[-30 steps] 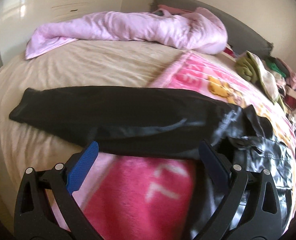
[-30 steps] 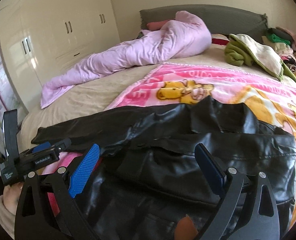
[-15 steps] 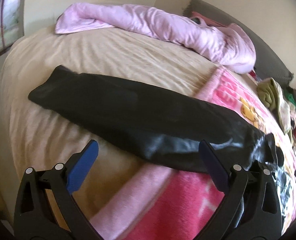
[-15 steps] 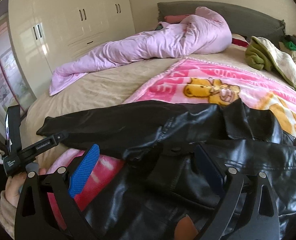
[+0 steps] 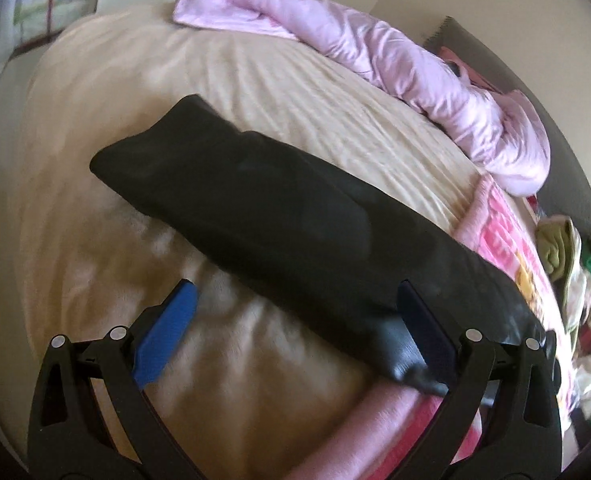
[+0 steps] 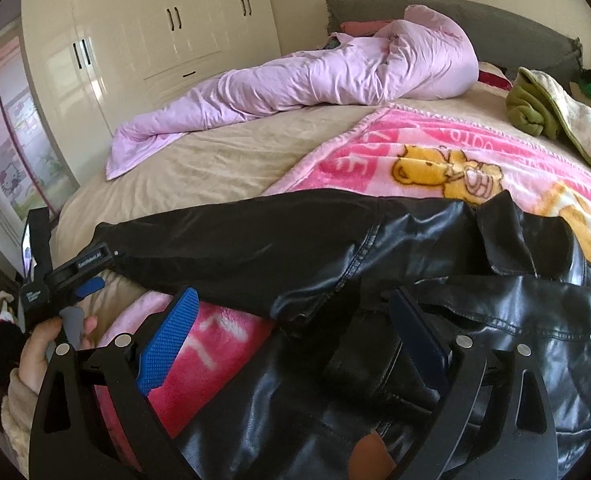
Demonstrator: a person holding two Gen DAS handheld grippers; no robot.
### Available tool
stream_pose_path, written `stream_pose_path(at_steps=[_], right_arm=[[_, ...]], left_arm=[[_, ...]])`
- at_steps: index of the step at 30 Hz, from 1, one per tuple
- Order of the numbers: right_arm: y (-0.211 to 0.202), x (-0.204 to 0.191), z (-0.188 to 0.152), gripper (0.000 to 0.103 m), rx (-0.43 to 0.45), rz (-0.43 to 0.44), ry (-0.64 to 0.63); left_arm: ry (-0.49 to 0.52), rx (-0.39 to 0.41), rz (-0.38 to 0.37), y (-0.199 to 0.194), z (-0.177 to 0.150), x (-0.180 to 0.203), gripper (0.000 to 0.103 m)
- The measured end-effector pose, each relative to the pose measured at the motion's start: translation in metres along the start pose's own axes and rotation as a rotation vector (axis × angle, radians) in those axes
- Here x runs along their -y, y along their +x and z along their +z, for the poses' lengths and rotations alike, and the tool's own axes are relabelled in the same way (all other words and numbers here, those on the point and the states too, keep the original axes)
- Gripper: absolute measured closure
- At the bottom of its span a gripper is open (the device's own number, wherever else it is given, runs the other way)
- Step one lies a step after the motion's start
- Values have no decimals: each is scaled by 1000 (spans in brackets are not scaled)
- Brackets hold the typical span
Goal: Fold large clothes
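A black leather jacket (image 6: 475, 340) lies spread on the bed. Its long sleeve (image 5: 263, 216) stretches left across the beige sheet, and it also shows in the right wrist view (image 6: 235, 240). My left gripper (image 5: 295, 320) is open and empty, hovering just above the sleeve's near edge; it shows in the right wrist view (image 6: 71, 276) at the left near the cuff. My right gripper (image 6: 291, 332) is open and empty over the jacket's body near the armpit.
A pink cartoon blanket (image 6: 435, 152) lies under the jacket. A crumpled lilac duvet (image 6: 315, 76) lies across the far side of the bed. Piled clothes (image 6: 551, 120) sit at the right. White wardrobes (image 6: 155, 32) stand behind the bed's left edge.
My left gripper has swung left along the sleeve towards its cuff end. My right gripper has shifted slightly nearer the jacket's shoulder. Both stay open.
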State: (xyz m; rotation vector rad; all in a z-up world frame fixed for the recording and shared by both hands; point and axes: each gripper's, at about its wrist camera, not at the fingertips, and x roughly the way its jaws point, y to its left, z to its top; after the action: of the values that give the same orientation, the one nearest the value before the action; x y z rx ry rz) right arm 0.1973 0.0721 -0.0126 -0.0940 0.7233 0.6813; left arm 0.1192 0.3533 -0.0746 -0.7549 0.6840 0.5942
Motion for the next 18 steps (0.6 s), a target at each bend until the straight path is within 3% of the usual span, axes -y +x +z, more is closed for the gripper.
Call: stream_pose_path(at_steps=[7,8,9,11,15,18], right_arm=[[-13,13,-4,8,20,-1,43],[-16,16,-5,8,26,-1,51],[-21,20,-6,8,33,-3,62],[-26,26,-7,8,43,-11,74],[-42,42,-14,8,65,-32,111],[-53,53,-19,8,74,-47,135]], left_arm=[[-96,53,-22,17,26,-21,11],[-99,65,-33,15,29,-22,17],[-100,83,-48,12,30,-22,40],[-101,110,-56,7,32,-22,76],[-87,153,-123,-10,34,-18,95],[-70,196,-190,-31,35,-8,100]])
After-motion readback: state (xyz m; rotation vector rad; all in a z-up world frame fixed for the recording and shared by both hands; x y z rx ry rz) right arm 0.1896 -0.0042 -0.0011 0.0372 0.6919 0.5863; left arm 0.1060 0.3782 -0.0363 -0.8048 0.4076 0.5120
